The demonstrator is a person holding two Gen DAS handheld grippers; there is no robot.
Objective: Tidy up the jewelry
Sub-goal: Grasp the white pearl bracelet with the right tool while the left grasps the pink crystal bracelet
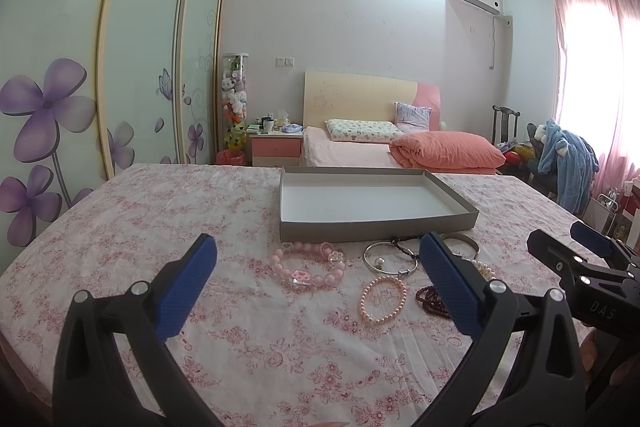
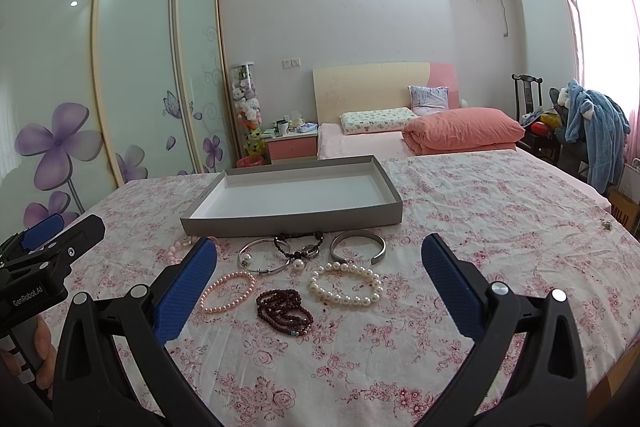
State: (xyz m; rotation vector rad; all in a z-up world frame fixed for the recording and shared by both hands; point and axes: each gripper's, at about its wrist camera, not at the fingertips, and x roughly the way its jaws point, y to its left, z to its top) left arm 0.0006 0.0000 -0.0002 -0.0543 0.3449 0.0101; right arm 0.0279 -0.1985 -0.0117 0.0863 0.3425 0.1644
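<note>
Several bracelets lie on the floral cloth in front of an empty grey tray (image 1: 376, 225) (image 2: 292, 225). A chunky pink bead bracelet (image 1: 306, 267), a small pink pearl bracelet (image 1: 383, 301) (image 2: 228, 291), a silver bangle (image 1: 390, 259) (image 2: 262, 259), dark red beads (image 2: 285, 311), a white pearl bracelet (image 2: 345, 286), a black cord bracelet (image 2: 298, 247) and a grey cuff (image 2: 358, 246) show. My left gripper (image 1: 318, 285) is open above the pink bracelets. My right gripper (image 2: 320, 285) is open above the dark red and white ones. Both are empty.
The cloth-covered table (image 2: 500, 211) ends at right. Behind it stand a bed (image 1: 360, 151), a pink nightstand (image 1: 276, 145), sliding wardrobe doors (image 1: 132, 59) at left and a chair with clothes (image 2: 592, 131) at right. A small dark item (image 2: 607, 225) lies near the table's right edge.
</note>
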